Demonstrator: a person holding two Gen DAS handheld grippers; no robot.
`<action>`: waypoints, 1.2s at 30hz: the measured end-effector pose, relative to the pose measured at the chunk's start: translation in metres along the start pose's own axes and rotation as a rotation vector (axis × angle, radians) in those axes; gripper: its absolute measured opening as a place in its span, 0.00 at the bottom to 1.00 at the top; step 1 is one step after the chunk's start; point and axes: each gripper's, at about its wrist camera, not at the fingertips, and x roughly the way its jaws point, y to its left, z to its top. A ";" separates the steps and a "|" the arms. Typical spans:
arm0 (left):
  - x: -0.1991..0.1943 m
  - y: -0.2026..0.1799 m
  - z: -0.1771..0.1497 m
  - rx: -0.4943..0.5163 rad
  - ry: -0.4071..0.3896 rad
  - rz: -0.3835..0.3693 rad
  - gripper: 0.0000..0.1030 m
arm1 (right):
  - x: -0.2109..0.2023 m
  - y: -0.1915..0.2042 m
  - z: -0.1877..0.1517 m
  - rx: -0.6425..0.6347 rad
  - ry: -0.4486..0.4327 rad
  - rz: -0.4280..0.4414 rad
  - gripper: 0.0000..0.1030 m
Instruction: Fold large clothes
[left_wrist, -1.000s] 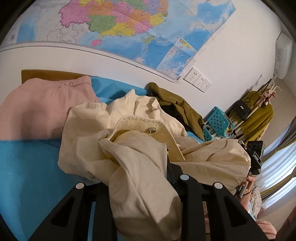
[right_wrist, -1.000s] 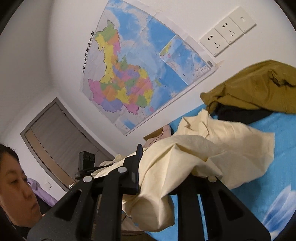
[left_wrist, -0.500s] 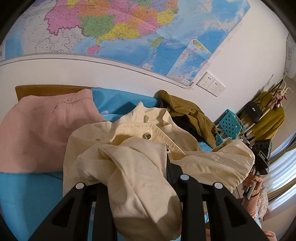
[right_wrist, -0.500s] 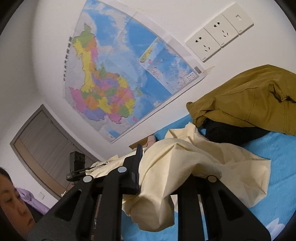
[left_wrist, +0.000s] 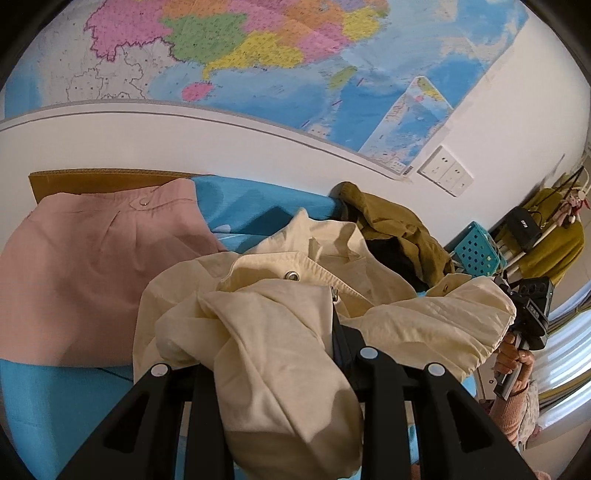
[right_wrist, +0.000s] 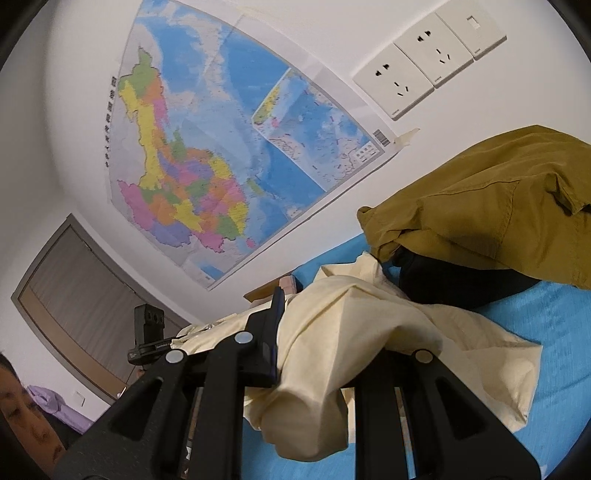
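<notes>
A cream garment (left_wrist: 280, 332) with metal snaps hangs bunched between both grippers over the blue bed (left_wrist: 55, 398). My left gripper (left_wrist: 273, 354) is shut on a thick fold of it; cloth drapes over the fingers and hides the tips. My right gripper (right_wrist: 314, 354) is shut on another part of the cream garment (right_wrist: 369, 332), which trails onto the blue sheet (right_wrist: 554, 306). In the left wrist view the right gripper (left_wrist: 528, 314) shows at the garment's far right end.
A pink garment (left_wrist: 92, 266) lies flat at the left by a wooden headboard (left_wrist: 92, 181). An olive garment (right_wrist: 498, 206) over a black one (right_wrist: 443, 280) lies against the wall. A teal basket (left_wrist: 478, 251) and clothes rack (left_wrist: 546, 236) stand at right.
Both grippers have moved toward the wall and slightly up with the cream garment. The olive pile and wall sockets appear larger in the right wrist view.
</notes>
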 end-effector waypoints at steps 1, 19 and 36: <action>0.002 0.001 0.002 -0.003 0.004 0.004 0.25 | 0.003 -0.002 0.002 0.005 0.002 -0.004 0.16; 0.060 0.024 0.046 -0.055 0.104 0.086 0.26 | 0.055 -0.048 0.028 0.098 0.064 -0.088 0.19; 0.128 0.048 0.074 -0.118 0.202 0.140 0.28 | 0.080 -0.056 0.030 0.084 0.067 -0.170 0.55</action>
